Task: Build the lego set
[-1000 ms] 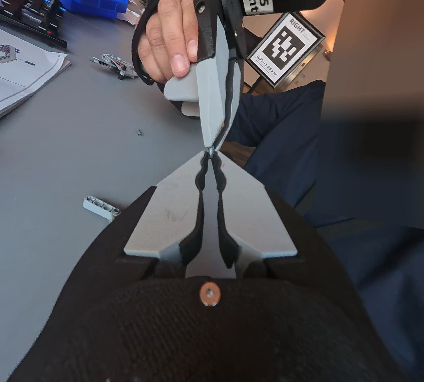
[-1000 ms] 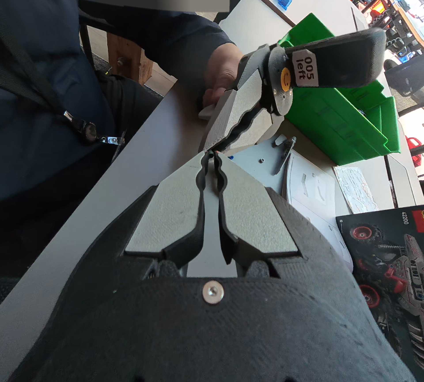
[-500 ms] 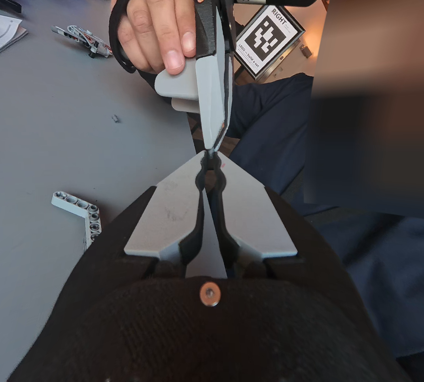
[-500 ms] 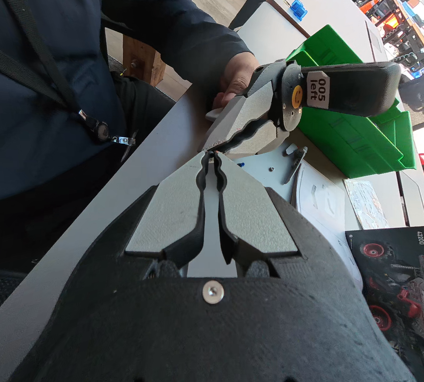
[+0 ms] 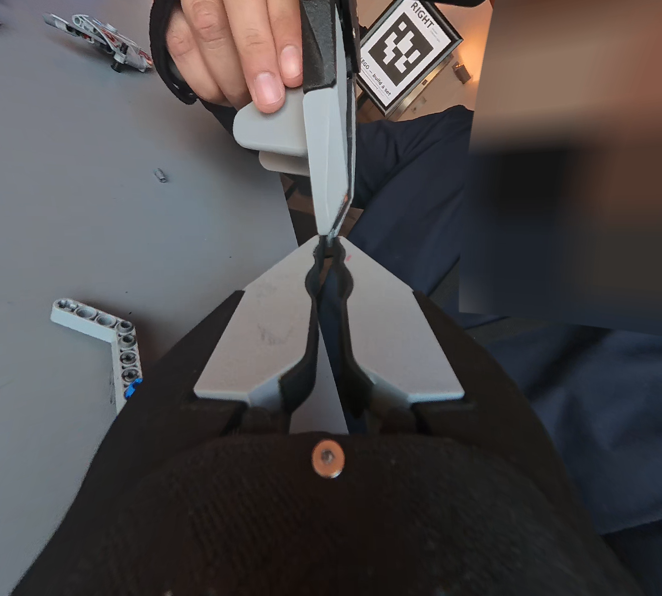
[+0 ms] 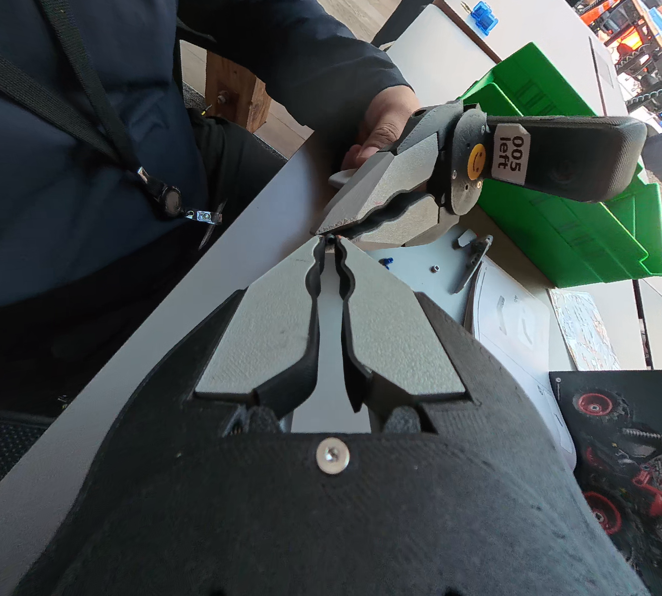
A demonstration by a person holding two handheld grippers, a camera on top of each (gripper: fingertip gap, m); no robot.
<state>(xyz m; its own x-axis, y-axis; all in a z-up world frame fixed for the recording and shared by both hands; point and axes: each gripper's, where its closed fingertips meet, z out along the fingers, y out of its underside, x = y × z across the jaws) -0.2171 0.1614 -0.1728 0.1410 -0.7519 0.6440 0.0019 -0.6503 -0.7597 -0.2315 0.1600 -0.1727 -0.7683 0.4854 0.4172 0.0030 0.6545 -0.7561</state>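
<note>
My left gripper (image 5: pixel 329 246) and right gripper (image 6: pixel 329 241) meet tip to tip in the air over the near edge of the grey table (image 5: pixel 107 220). Both are shut, and a tiny dark piece (image 6: pixel 329 239) is pinched where the tips touch. I cannot tell which gripper carries it. In the left wrist view the right gripper (image 5: pixel 331 231) comes down from above. In the right wrist view the left gripper (image 6: pixel 320 230) comes in from the right. A grey L-shaped beam (image 5: pixel 107 331) with a blue pin at its end lies on the table left of my left gripper.
A small grey pin (image 5: pixel 161 175) and a small grey assembly (image 5: pixel 100 38) lie farther out. Beside the green bin (image 6: pixel 559 206) are a dark beam (image 6: pixel 473 263), a blue pin (image 6: pixel 386 260), the booklet (image 6: pixel 508 321) and the set's box (image 6: pixel 609 435). The person's torso is close behind the tips. Both grippers' tips are close together, under 4 cm apart.
Both grippers stayed tip to tip and shut. They shifted together, so the L-shaped beam came fully into the left view and the blue bins left it.
</note>
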